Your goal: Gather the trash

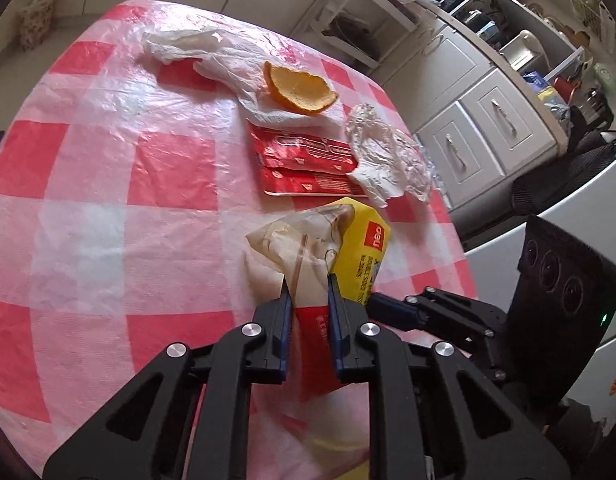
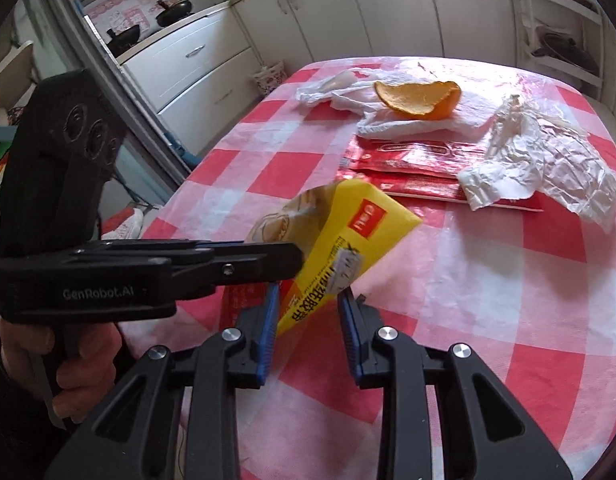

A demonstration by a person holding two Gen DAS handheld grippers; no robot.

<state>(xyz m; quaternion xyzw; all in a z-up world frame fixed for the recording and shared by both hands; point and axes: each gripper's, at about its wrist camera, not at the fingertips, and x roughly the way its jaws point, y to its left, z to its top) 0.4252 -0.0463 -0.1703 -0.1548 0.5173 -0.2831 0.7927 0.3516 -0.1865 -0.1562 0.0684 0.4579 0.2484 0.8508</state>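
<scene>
Gripping the yellow packet [image 2: 348,236] between them, the left hand-held gripper [image 1: 308,284] and right hand-held gripper [image 2: 308,300] are both pinching it nearly closed, just nearer than the red wrapper [image 2: 420,168]. Beyond that wrapper, orange peel [image 2: 420,98], tissue [image 2: 388,120] and crumpled paper [image 2: 548,168] are lying uncollected on the counter [image 2: 508,320]; collecting is barely starting.

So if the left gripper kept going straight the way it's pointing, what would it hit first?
The left gripper already pinches the beige and red wrapper. Straight ahead, it would probably meet the red packet lying flat on the checked tablecloth first, though depth is unclear.
</scene>
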